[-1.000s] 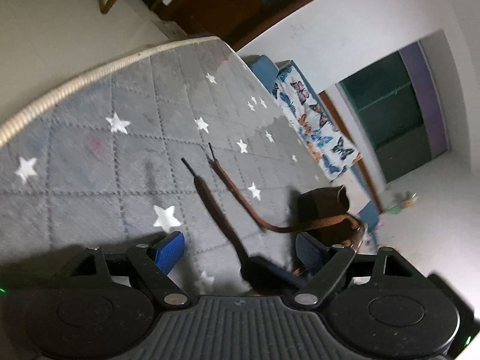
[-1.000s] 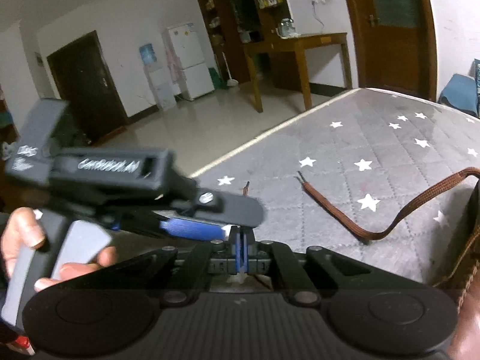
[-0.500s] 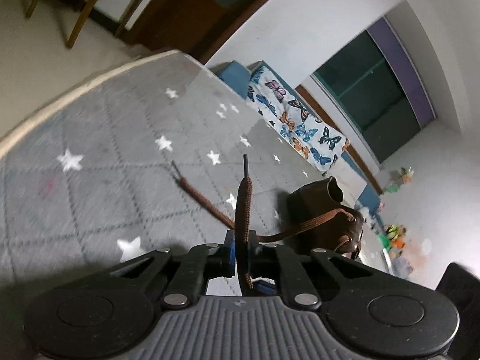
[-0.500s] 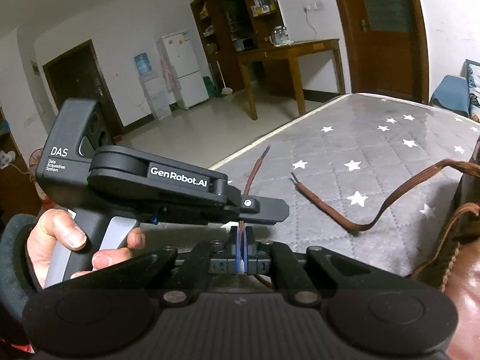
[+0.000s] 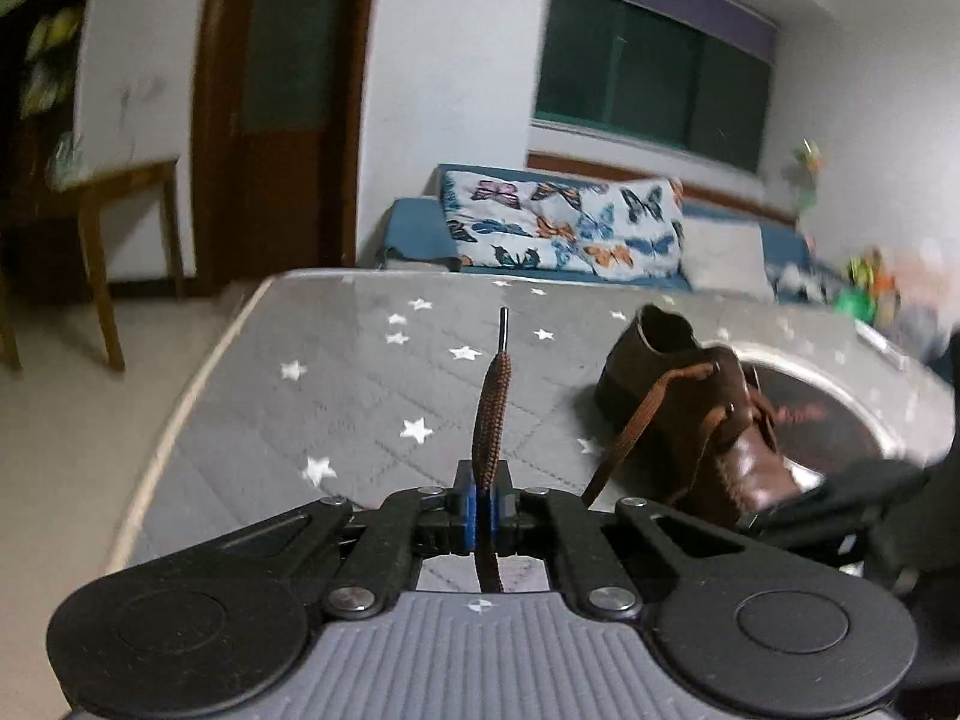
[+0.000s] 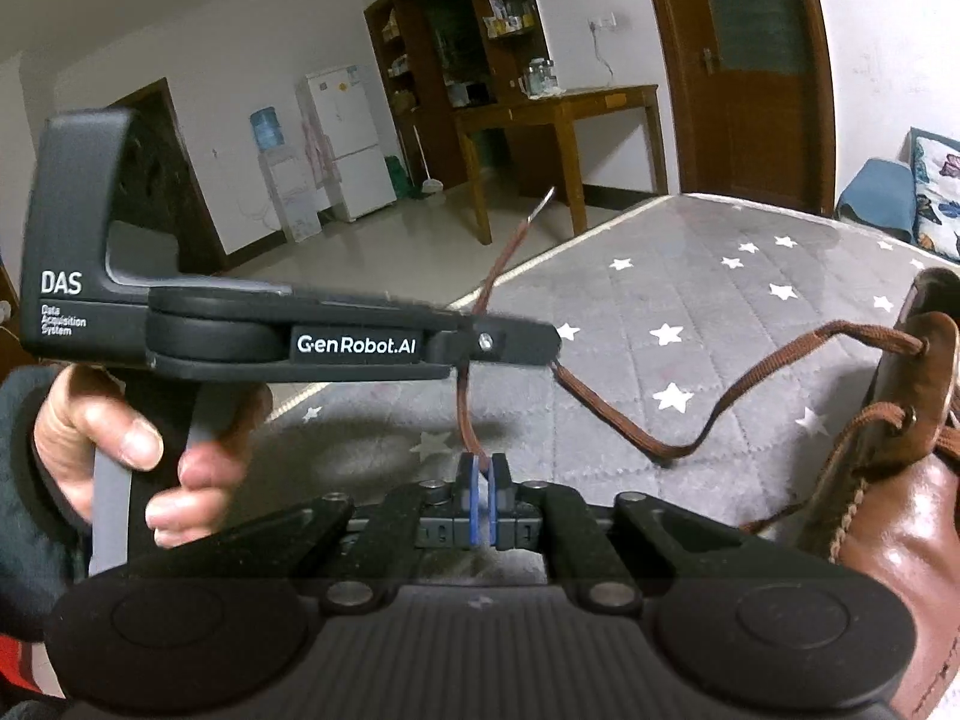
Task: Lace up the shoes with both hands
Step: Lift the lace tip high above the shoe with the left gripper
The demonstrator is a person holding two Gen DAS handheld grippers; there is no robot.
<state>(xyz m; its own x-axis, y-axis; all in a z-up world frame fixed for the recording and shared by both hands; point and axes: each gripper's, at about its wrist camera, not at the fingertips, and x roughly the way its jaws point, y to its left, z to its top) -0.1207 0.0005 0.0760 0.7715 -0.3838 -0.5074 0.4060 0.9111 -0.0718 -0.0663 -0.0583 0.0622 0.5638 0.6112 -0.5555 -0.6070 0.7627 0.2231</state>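
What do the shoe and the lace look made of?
Shoe: apparently brown leather, glossy highlights and stitched seam at the toe. Lace: flat woven brown textile, braid visible, with a dark stiff tip; held in the left tool.

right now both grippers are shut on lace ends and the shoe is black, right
The colour is wrong. Both the left gripper and the right gripper are shut on lace ends, but the shoe is brown leather, as the left wrist view shows.

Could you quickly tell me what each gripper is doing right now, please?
Left gripper: closed on the brown shoelace, its tip pointing up.
Right gripper: closed; whether it pinches the lace cannot be told.
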